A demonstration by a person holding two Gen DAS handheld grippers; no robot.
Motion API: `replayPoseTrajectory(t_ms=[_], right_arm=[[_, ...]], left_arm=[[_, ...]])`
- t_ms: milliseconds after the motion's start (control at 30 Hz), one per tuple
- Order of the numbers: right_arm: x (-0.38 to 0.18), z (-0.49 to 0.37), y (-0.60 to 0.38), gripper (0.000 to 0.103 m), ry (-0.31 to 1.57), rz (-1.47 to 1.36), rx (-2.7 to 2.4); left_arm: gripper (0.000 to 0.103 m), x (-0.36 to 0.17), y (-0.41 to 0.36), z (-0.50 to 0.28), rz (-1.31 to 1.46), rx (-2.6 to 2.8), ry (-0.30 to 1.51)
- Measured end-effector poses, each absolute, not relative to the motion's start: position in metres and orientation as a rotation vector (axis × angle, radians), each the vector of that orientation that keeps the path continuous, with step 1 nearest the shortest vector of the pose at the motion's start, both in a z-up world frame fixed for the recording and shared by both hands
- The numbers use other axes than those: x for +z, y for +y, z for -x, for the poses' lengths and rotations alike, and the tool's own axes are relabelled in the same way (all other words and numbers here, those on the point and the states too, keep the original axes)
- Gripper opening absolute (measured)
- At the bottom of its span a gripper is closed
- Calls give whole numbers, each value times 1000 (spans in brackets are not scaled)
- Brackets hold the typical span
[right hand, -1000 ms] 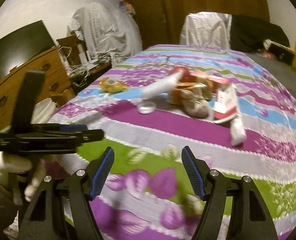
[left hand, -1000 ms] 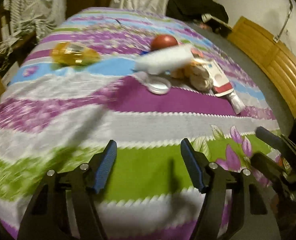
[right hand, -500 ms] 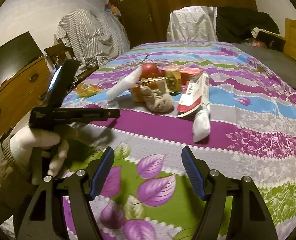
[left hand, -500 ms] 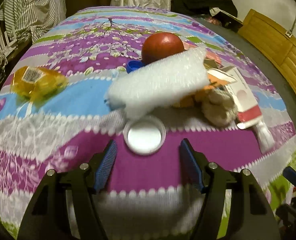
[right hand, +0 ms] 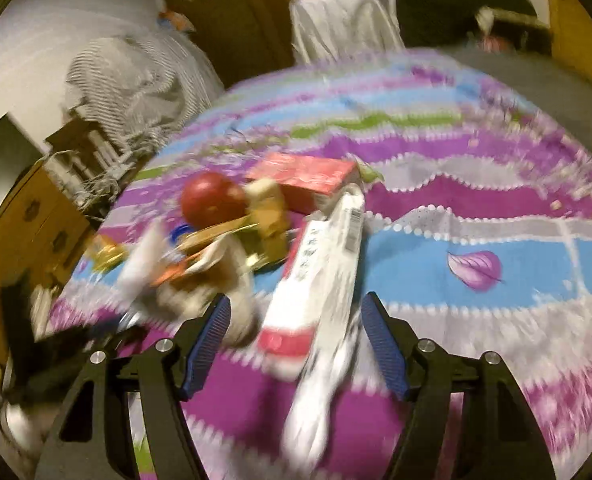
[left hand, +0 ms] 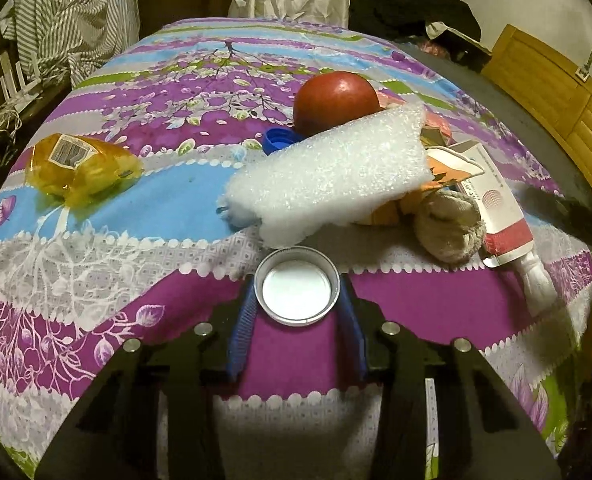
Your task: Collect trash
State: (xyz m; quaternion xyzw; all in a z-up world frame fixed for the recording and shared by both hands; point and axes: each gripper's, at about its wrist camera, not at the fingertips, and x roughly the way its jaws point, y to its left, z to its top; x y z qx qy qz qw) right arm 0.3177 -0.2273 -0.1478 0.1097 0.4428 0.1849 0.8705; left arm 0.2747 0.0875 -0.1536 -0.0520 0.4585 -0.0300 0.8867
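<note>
My left gripper (left hand: pixel 296 312) has its blue pads on both sides of a white round lid (left hand: pixel 297 286) lying open side up on the bedspread; the jaws have narrowed onto its rim. Behind the lid lie a white foam sheet (left hand: pixel 328 172), a red apple (left hand: pixel 336 98), a blue bottle cap (left hand: pixel 277 140), a balled beige sock (left hand: pixel 448 232) and a white and red box (left hand: pixel 496 208). My right gripper (right hand: pixel 296 320) is open, with the white and red box (right hand: pixel 316 272) between its fingers. The right wrist view is blurred.
A yellow plastic wrapper (left hand: pixel 80 168) lies at the left of the bedspread (left hand: pixel 96 280). A pink box (right hand: pixel 304 176) sits behind the apple (right hand: pixel 212 200). A wooden dresser (right hand: pixel 24 232) stands left of the bed and a wooden headboard (left hand: pixel 556 80) at the right.
My left gripper moved forward to the white lid and its jaws narrowed around it. My right gripper moved forward over the white and red box.
</note>
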Motion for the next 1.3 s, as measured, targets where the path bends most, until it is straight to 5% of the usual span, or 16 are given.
replayPoseTrajectory(t_ms=[100,167,233,567,767,1300], right_arm=[[-163,-351,-219,68,994,-225,385],[-171,-365,-212,55,1029,-207,384],[-177,-371,-206,23,1044,-173,381],[-97,-305,-197,20,712,-96,361],[-72,-256,-208,20,667,-245,482],[-2,-57,-187,20,337,7,290]], left_arm=[[38,-154,88,-276,107,-66,955],[38,-155,87,-278,103,-66,954],[38,-155,88,-278,101,-64,951],[38,-135,90,-258,112,-44,848],[38,-111,92,-219,133,-58,781],[38,-9,56,-106,84,-57,479]])
